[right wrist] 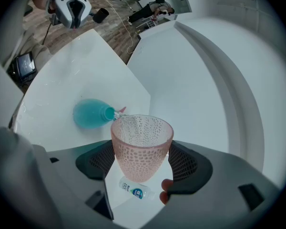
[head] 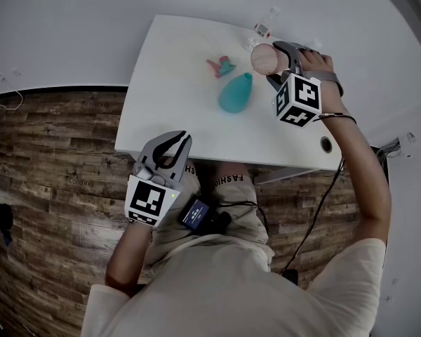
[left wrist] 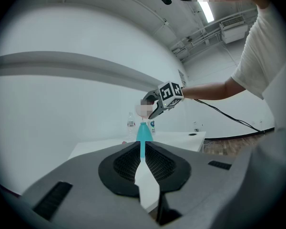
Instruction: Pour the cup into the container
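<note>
1. Off the table's (head: 170, 76) near edge, the left gripper (head: 175, 144) hangs with its jaws together, empty.
2. Mid-table, the teal container (head: 236, 93) stands upright.
3. Just beyond it to the right, the right gripper (head: 279, 63) clamps the pink cup (head: 265, 59), which is raised and tilted.

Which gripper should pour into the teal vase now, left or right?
Right. The right gripper holds the pink dimpled cup between its fingers, raised close to the teal vase on the white table. The left gripper is shut on nothing, down at the table's near edge.
</note>
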`<state>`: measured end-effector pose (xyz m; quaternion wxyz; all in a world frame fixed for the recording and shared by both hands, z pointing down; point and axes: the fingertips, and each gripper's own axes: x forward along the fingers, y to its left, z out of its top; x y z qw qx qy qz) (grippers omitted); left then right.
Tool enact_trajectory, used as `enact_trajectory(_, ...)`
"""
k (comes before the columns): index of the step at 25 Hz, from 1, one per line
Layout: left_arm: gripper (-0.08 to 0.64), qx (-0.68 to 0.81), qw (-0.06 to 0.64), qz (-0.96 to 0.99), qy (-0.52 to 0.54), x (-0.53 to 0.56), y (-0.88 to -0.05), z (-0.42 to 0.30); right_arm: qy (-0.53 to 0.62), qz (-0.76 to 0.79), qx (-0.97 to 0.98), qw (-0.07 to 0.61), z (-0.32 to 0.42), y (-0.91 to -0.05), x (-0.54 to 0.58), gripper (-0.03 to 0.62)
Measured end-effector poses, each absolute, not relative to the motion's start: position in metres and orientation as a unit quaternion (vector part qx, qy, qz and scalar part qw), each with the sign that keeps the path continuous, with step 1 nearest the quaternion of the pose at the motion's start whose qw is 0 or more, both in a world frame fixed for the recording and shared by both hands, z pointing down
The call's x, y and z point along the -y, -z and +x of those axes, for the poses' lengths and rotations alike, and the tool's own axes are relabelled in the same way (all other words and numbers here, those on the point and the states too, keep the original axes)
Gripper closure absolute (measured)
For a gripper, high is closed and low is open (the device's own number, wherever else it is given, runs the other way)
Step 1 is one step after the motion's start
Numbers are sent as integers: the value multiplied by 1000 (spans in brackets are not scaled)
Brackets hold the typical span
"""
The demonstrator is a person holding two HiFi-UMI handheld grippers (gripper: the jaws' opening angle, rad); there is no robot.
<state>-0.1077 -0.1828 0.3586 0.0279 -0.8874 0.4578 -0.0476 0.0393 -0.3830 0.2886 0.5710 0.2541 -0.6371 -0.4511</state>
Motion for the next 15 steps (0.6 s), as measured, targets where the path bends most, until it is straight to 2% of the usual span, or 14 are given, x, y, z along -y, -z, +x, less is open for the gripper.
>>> enact_trajectory(15,533,-461,25,-886,47,180,-360,-113,482,247,609,580,36,-291,383,235)
